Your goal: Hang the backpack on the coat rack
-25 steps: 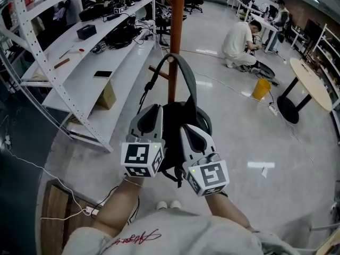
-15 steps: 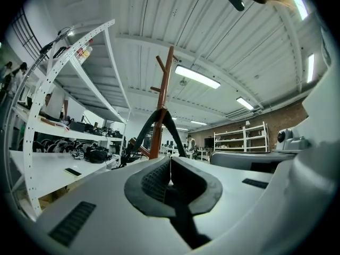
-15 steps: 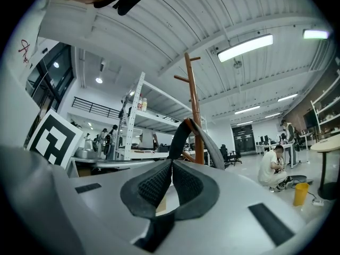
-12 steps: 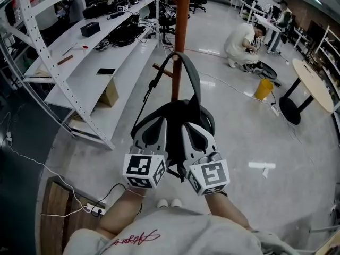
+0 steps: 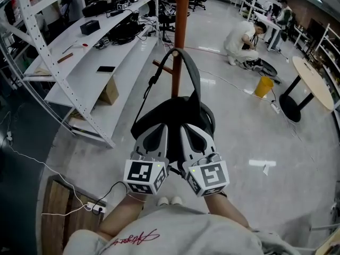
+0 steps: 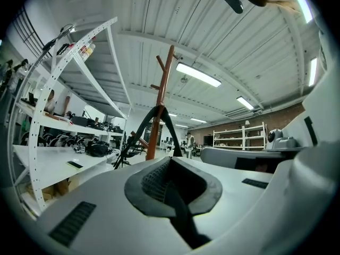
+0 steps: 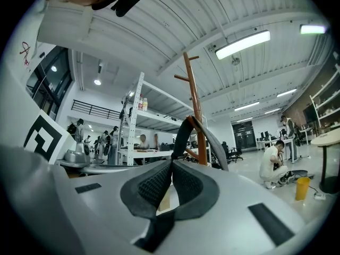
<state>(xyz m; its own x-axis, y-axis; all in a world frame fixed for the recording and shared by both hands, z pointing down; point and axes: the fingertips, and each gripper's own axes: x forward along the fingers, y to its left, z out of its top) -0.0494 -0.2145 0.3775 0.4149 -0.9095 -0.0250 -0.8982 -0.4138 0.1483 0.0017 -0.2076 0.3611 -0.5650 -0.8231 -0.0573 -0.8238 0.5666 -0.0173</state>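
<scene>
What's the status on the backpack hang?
Both shut on backpack: left gripper, right gripper. Its strap loop hooked on coat rack. Nothing in the way.

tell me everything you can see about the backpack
The backpack is black and looks like soft fabric, with a rounded body and a long strap loop that is grey on one face. The loop is hooked over a side peg of the brown wooden coat rack, so the pack hangs down in front of the pole. The left gripper and right gripper press against its lower body, one on each side, with their jaws closed on it. Its bottom is hidden behind them, and pockets or zips cannot be made out.
</scene>
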